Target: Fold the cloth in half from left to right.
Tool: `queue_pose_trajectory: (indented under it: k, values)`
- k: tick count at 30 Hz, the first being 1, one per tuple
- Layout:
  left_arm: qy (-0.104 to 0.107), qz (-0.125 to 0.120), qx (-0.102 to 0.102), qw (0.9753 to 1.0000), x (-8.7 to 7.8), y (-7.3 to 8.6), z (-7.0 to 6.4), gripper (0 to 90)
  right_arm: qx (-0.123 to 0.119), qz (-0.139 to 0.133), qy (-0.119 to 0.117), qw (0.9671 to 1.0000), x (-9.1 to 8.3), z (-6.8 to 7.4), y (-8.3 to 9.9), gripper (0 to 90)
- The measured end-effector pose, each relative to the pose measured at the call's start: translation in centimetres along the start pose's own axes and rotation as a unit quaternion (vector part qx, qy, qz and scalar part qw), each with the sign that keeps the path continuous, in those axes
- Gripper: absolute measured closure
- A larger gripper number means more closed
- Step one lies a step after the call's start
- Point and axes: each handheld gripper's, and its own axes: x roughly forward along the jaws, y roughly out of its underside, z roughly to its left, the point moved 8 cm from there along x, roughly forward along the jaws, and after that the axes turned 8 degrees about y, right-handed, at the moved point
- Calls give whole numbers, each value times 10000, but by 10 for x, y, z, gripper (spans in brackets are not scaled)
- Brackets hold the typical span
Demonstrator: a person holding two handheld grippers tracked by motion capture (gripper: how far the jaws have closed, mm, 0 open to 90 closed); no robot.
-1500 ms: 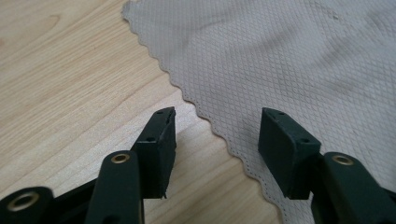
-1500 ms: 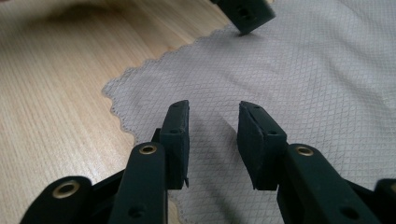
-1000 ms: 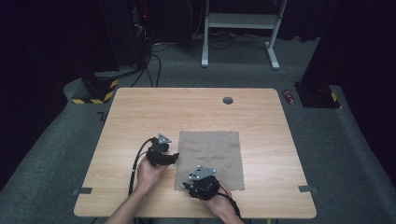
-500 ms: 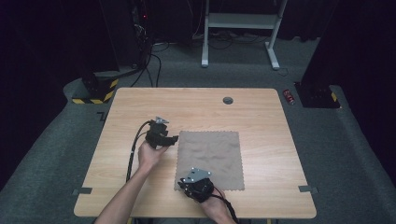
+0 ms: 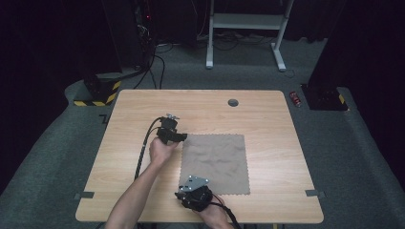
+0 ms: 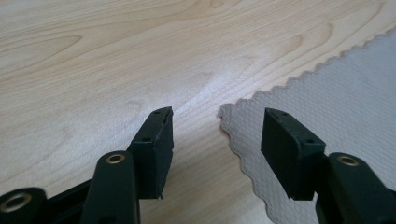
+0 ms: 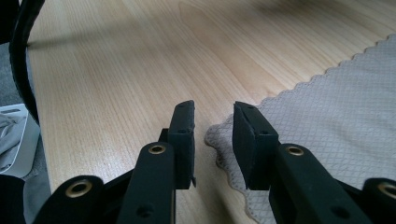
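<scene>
The left gripper (image 6: 215, 133) hangs with jaws wide apart at the far-left corner of the flat grey scallop-edged cloth (image 5: 215, 162). The right gripper (image 7: 212, 140), jaws narrowly parted, sits at its near-left corner on the pale wooden table (image 5: 124, 143). No writing is readable.

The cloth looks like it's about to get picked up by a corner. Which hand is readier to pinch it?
Probably the right gripper: its jaws are nearly closed around the cloth's near corner. The left gripper is also at a corner, but its jaws stand wider apart.
</scene>
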Motion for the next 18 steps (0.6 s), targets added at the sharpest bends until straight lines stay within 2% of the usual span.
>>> queue_pose_trajectory:
  k: [2, 4, 6, 9, 12, 18]
  values:
    - [-15, 30, 32, 10000, 4, -2, 0, 442, -45, 56, 23, 10000, 1, 2, 2, 692]
    - [-23, -56, 30, 10000, 7, -4, -1, 449, -87, 96, 44, 9999, 2, 4, 4, 698]
    - [-40, 25, 24, 10000, 11, -4, 0, 456, -108, 102, 62, 9999, 2, 4, 5, 707]
    - [-140, 84, 125, 9998, 15, -6, 0, 465, -132, 104, 119, 9998, 2, 4, 6, 735]
    - [-281, 73, 295, 9991, 16, -6, -2, 531, -244, 139, 231, 9993, 1, 5, 6, 763]
    - [-172, 76, 467, 9987, 17, -6, -9, 705, -430, 172, 363, 9983, 1, 8, 6, 836]
